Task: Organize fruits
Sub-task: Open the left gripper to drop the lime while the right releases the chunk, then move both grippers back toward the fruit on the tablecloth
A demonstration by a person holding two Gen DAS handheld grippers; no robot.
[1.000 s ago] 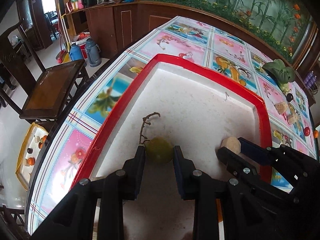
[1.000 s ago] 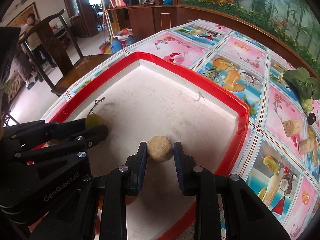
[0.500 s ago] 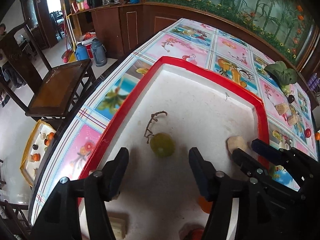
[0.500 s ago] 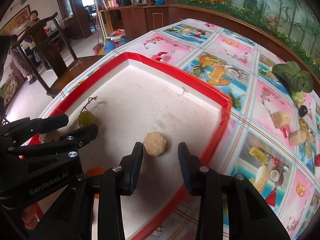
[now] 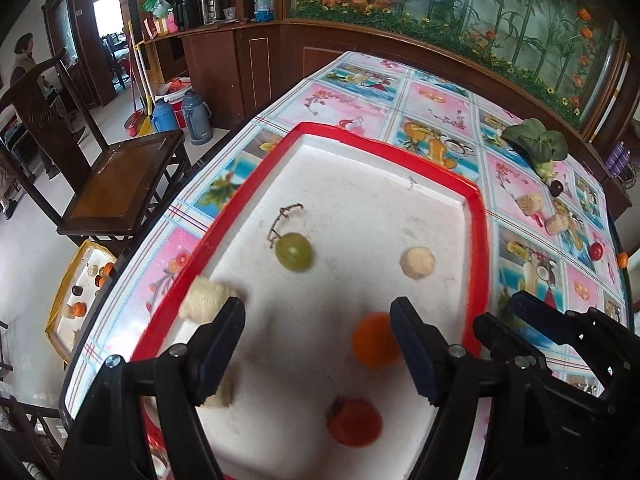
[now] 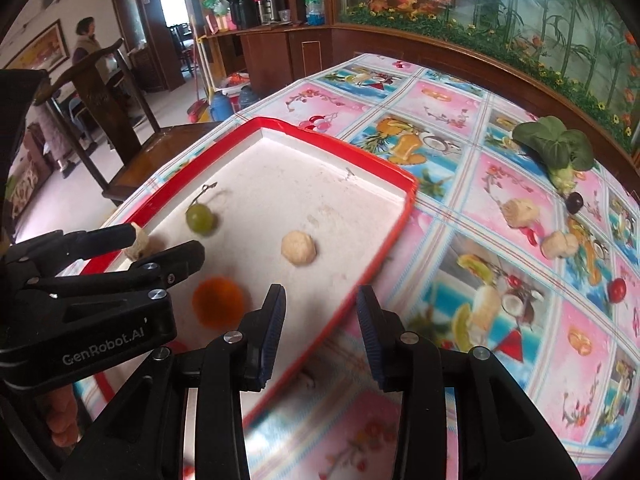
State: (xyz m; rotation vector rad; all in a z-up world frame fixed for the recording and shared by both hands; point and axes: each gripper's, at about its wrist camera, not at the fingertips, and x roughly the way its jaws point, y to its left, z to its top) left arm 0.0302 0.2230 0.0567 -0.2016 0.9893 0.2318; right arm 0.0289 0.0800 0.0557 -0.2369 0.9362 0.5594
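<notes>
The left gripper (image 5: 318, 346) hangs over the red-rimmed tray (image 5: 476, 240) with its jaws wide and opening, nothing between them. The green grape (image 5: 294, 251) with its brown stem lies on the tray floor beyond the jaws, just left of their centre line and apart from both. A pale round fruit (image 5: 417, 263) sits further right. An orange fruit (image 5: 375, 340) lies just inside the right jaw, partly covered by it and blurred. A red fruit (image 5: 354, 422) lies nearer, below the gap. A pale ridged piece (image 5: 206, 300) rests against the tray's left rim, partly hidden by the left jaw; another pale lump (image 5: 222, 390) is mostly covered by it.

The right gripper (image 6: 320, 334) holds nothing, jaws narrowly apart above the tray's near-right rim and the patterned counter (image 6: 500, 280). The pale round fruit lies beyond them, slightly left. On the counter far right lie a leafy green (image 6: 554, 148), a dark fruit (image 6: 575, 202) and more pale pieces, small and hard to identify.
</notes>
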